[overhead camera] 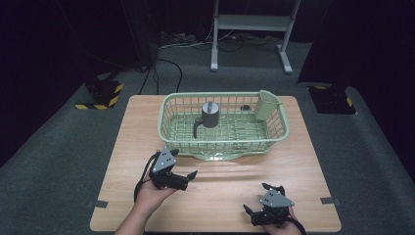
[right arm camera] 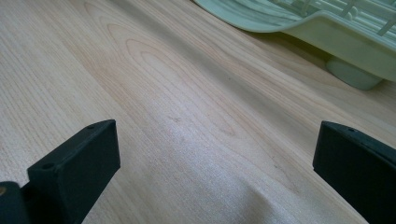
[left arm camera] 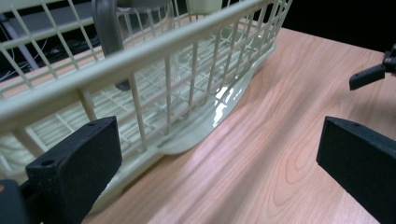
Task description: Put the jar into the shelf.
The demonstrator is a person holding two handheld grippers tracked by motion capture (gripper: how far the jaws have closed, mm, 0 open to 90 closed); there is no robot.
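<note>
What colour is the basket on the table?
Pale green; the basket shows best in the high view.

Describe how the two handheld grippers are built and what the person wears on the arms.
Each gripper, left gripper and right gripper, is black with a grey three-cornered plate on top and a black cable trailing back. Their jaws are flat, matte black blocks with small screw holes. The forearms are bare; no sleeves or gloves visible.

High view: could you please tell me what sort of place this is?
Probably a lab or studio set up for recording, not a home kitchen. A small wooden table stands alone on grey carpet against dark surroundings, hazard-striped blocks sit on the floor, and the dish rack looks staged.
</note>
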